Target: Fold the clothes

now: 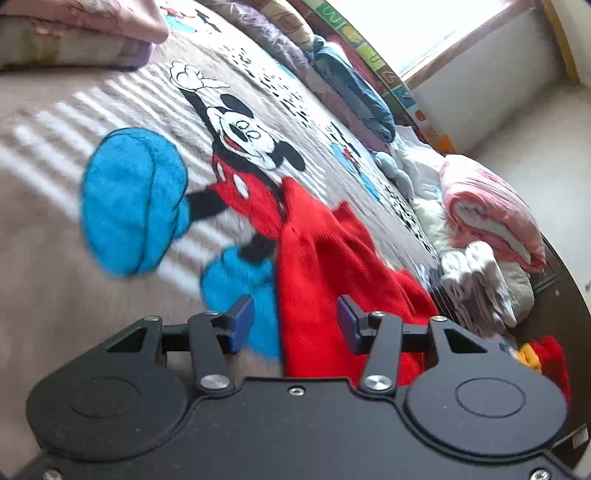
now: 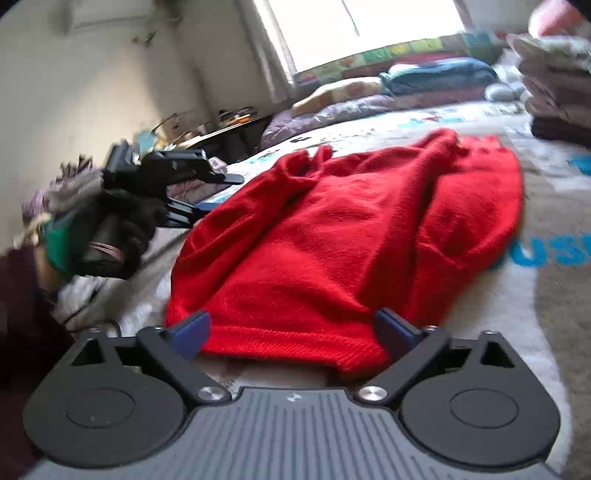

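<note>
Both pairs of blue-padded fingers are standing wide apart with nothing between them. From the left wrist view, the left gripper (image 1: 295, 325) is hovering over the edge of a red sweater (image 1: 325, 266), its left pad (image 1: 242, 323) showing against the blue part of the blanket print and its right pad (image 1: 349, 325) against the red knit; whether either pad is touching the cloth cannot be told. The sweater is lying rumpled on a beige blanket (image 1: 55, 229) printed with a cartoon mouse (image 1: 251, 144) in red shorts and big blue shoes. Along the far edge of the bed a blue bundle (image 1: 354, 92) is resting on purple bedding, and to the right a folded pink-and-white blanket (image 1: 491, 210) is sitting on a heap of white laundry (image 1: 476, 280).

In the right wrist view, the right gripper (image 2: 295, 332) is pointing at the ribbed hem (image 2: 291, 347) of the same red sweater (image 2: 351, 236), which is spreading away from the camera in loose folds across the blanket (image 2: 546, 332). Its fingers are straddling the hem, one pad at each side of it. At the left of this view the left gripper (image 2: 207, 192) is reaching in toward the sweater's side, held by a person's hand in a dark glove (image 2: 110, 236). A stack of folded cloth (image 2: 557, 85) is sitting at the far right of the bed, under a bright window (image 2: 369, 29).
</note>
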Demonstrator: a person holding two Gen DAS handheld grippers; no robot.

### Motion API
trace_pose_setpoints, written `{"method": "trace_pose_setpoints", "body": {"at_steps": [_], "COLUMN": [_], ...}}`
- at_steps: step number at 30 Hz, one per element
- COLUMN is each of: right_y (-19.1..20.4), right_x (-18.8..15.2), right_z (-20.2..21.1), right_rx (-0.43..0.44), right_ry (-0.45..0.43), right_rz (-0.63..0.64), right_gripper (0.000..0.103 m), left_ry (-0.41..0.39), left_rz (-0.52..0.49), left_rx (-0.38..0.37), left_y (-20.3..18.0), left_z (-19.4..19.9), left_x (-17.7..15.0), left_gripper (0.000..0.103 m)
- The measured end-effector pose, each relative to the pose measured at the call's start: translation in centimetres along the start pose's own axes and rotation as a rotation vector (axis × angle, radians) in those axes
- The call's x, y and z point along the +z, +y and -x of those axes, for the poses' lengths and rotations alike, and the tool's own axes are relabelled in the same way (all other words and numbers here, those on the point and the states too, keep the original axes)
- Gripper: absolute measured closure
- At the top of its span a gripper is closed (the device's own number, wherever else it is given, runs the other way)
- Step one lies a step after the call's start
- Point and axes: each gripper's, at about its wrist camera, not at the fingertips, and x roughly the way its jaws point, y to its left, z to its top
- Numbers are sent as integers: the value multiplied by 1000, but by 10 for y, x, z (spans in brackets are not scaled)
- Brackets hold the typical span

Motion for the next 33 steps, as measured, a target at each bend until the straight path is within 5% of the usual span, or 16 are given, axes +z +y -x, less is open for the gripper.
{"method": "trace_pose_setpoints", "body": {"at_steps": [5,13,15,17,33], "right_y": [-20,-32,-33,-32,-28], "right_x": [0,-2,-3,-3,-3], "right_z": [9,8,7,7,3], "right_rx": [37,80,84,81,53], "right_ry": [-27,-47,-52,-54,-47], "right_rz": [-168,-249,-255,-249,-217], "right_gripper": [25,26,26,26,26], "left_ry": [21,56,53,53,-304], "left_rz": [5,-55,-81,-95,-268], "left_rx": [-21,-32,-21,-17,43], "left_y": [3,-5,-7,-7,-26], "left_z": [-35,-82,-86,-87,47], "left_x": [22,48,47,45,45], "left_gripper": [55,57,69,101,101]}}
